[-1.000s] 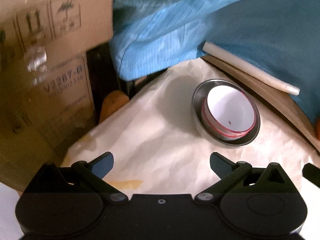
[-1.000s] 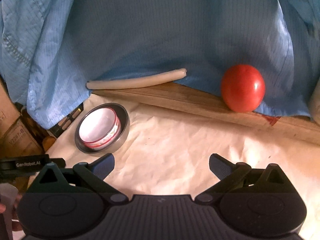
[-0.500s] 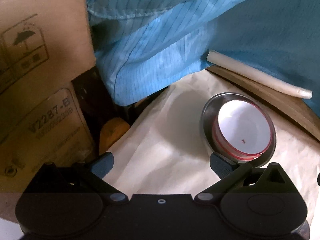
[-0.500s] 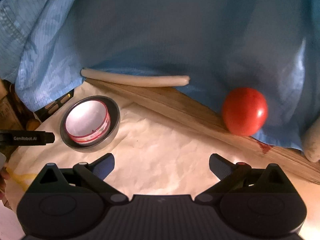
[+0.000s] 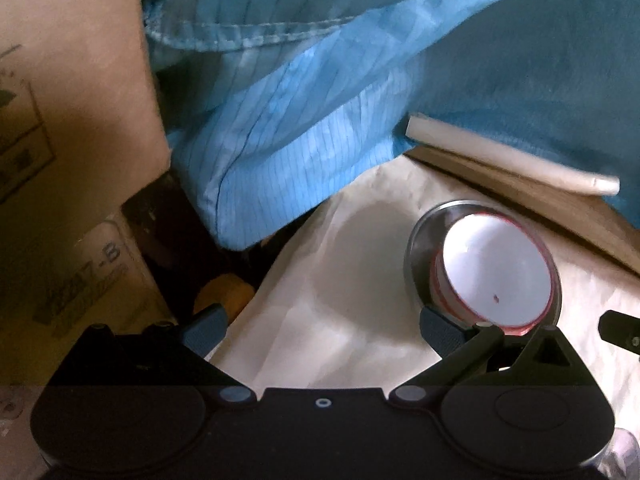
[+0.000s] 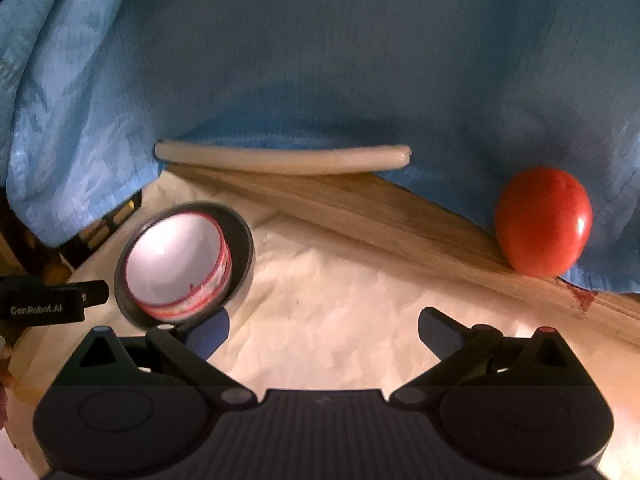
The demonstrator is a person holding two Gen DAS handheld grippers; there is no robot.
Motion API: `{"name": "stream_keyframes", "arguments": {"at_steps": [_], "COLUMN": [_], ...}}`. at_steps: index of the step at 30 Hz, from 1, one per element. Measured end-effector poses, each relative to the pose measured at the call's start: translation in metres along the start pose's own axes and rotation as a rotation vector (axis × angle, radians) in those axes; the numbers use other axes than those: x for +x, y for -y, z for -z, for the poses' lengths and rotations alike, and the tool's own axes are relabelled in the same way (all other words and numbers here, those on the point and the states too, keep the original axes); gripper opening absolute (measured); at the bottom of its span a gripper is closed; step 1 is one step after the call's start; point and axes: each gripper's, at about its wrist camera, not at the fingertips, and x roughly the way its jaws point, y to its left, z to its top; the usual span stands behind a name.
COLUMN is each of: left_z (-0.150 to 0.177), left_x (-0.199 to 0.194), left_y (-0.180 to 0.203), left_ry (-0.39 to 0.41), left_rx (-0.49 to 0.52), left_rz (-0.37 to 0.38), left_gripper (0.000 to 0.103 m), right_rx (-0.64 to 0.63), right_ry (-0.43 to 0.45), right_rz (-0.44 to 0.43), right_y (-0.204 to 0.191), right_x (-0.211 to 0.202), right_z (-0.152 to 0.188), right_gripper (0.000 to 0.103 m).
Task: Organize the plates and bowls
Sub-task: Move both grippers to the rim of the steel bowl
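Scene: a steel bowl (image 5: 416,256) sat on crumpled cream paper (image 5: 340,300), with a red-banded white bowl (image 5: 496,268) nested inside it.
Backdrop: blue cloth (image 6: 320,60) hung behind; a pale rod (image 6: 280,156) lay on a wooden board (image 6: 380,220), a tomato (image 6: 542,222) at its right end.
Left gripper (image 5: 324,330): jaws spread wide and empty, its right finger just before the steel bowl's near rim.
Right gripper (image 6: 324,330): also wide and empty, its left finger close to the same bowl.
Step in hand: apparently closing in on the nested pair.
Doing it well: one finger probably belonged inside the rim and one outside, closing squarely so the inner bowl did not rattle loose.
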Motion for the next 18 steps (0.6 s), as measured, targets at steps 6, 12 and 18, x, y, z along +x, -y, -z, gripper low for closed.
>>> {"name": "stream_keyframes", "arguments": {"at_steps": [6, 12, 18], "left_z": [-0.003, -0.006, -0.01], "left_x": [0.01, 0.017, 0.023], "left_y": [-0.005, -0.003, -0.002], "left_ry": [-0.018, -0.018, -0.033], "left_rx": [-0.049, -0.056, -0.067], "left_rz": [0.046, 0.04, 0.034], "left_gripper": [0.102, 0.102, 0.102], "right_rx": [0.02, 0.024, 0.011], "right_ry": [0.016, 0.001, -0.023], "right_rz": [-0.019, -0.029, -0.035], "right_y": [-0.001, -0.004, -0.008], "right_x": [0.01, 0.018, 0.027], "right_z": [-0.006, -0.007, -0.011], "right_gripper": [0.103, 0.103, 0.103]}}
